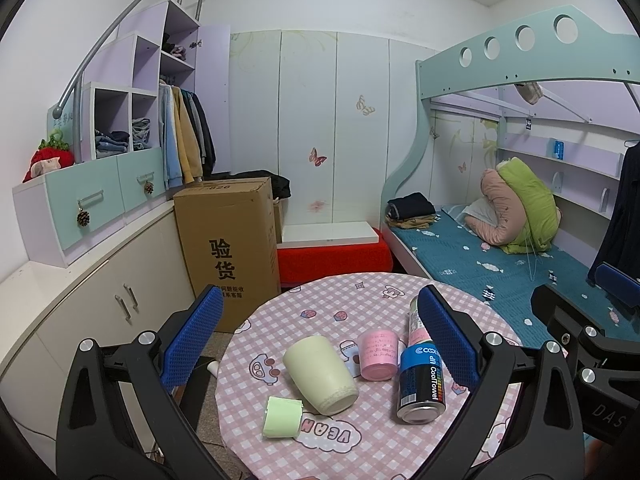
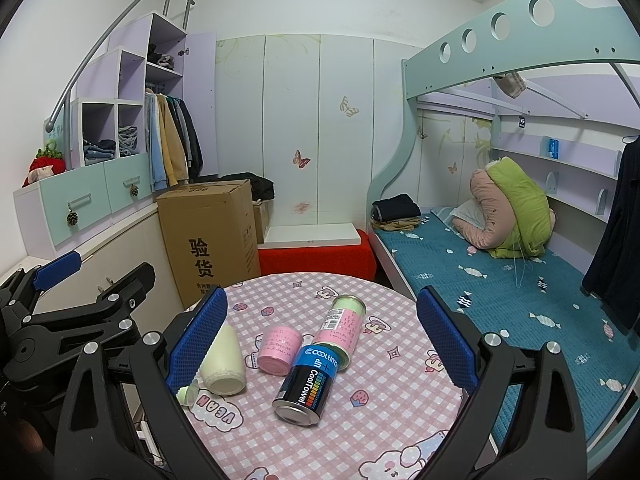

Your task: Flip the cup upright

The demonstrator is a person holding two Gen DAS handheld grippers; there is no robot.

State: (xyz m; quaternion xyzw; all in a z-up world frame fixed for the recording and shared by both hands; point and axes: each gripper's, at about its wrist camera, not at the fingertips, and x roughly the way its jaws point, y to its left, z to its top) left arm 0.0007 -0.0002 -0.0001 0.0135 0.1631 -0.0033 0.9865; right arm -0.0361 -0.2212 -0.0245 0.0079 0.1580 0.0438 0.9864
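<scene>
A pale cream cup (image 1: 320,374) lies on its side on the round table (image 1: 360,292), wide mouth toward me. In the right wrist view the cup (image 2: 224,362) lies partly behind my right gripper's left finger. A small pink cup (image 1: 378,354) lies on its side beside it; it also shows in the right wrist view (image 2: 278,348). My left gripper (image 1: 320,344) is open and empty, held above and before the table, fingers framing the cups. My right gripper (image 2: 320,344) is open and empty above the table's near side.
A dark CoolTowel can (image 1: 422,384) and a pink-green tube (image 2: 340,330) lie right of the cups. A small green roll (image 1: 282,417) lies at the table's near left. A cardboard box (image 1: 230,248), cabinets (image 1: 80,320) and a bed (image 1: 500,264) surround the table.
</scene>
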